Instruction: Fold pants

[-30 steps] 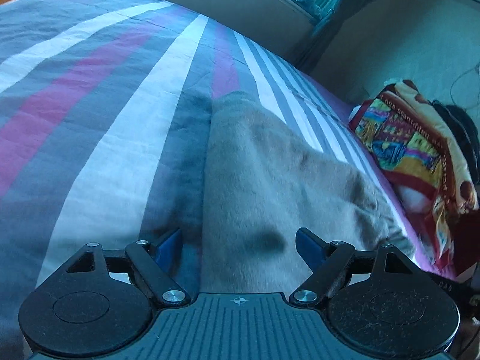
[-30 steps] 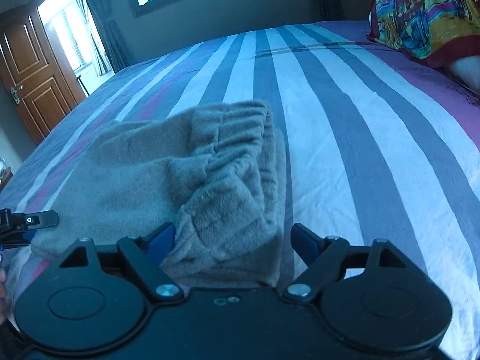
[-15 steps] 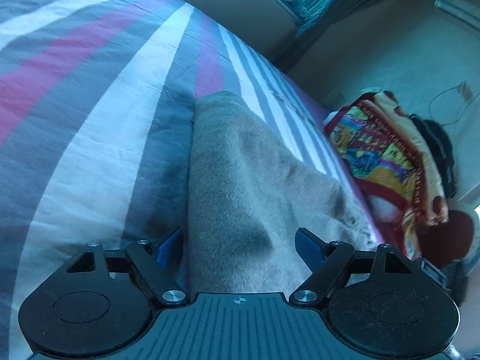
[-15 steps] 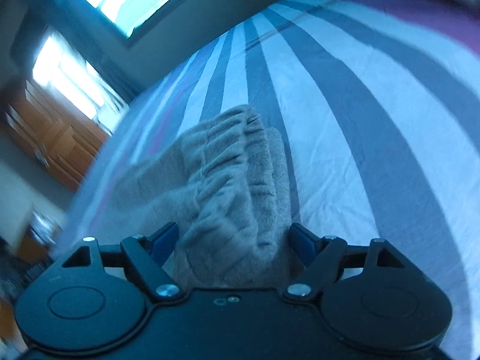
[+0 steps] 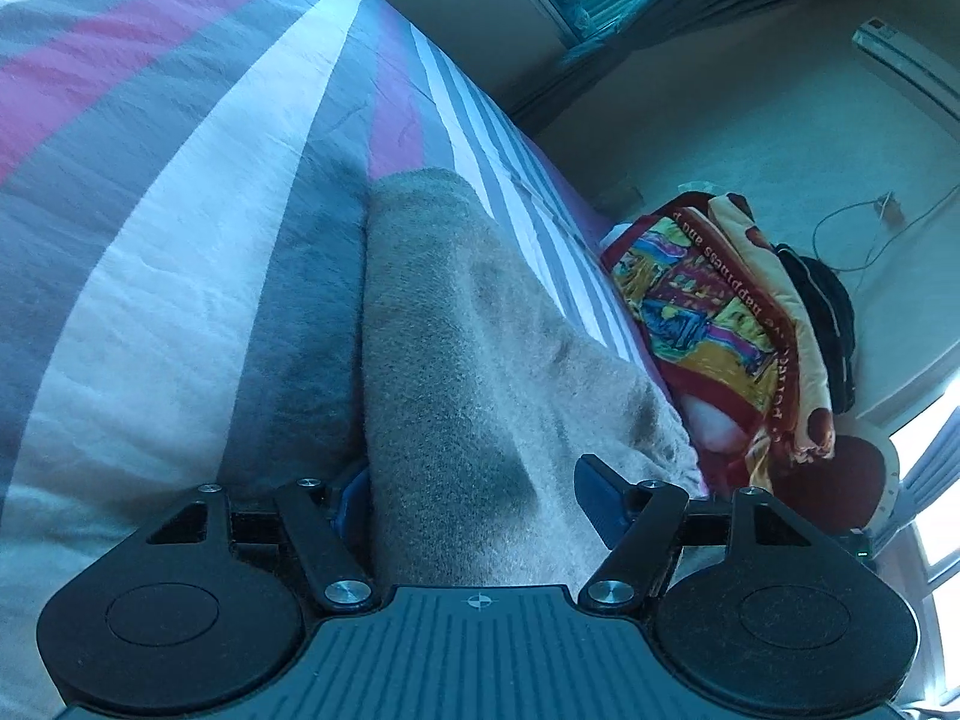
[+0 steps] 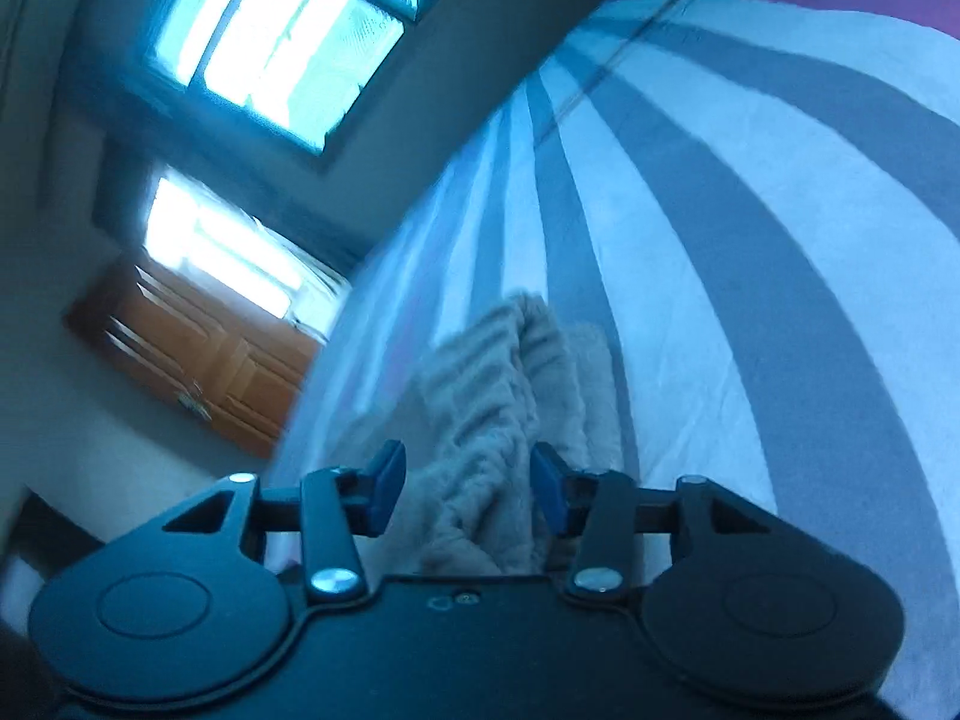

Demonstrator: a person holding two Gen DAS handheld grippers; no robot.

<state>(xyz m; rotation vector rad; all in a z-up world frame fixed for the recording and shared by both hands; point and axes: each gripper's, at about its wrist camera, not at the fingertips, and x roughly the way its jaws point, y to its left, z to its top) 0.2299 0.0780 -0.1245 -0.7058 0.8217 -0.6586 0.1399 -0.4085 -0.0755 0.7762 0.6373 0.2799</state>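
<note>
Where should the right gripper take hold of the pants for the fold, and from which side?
Grip the gathered elastic waistband, coming in low along the striped bedsheet from the near end. It is the thickest, ridged part of the pants and already lies between the right gripper, whose jaws have just been closing around it. The left gripper straddles the leg end.

My left gripper [image 5: 474, 492] jaws just closing, straddling grey pants [image 5: 468, 372] fold on striped bedsheet [image 5: 180, 240]; right pad clear of cloth. Colourful blanket [image 5: 720, 300] at two o'clock.
</note>
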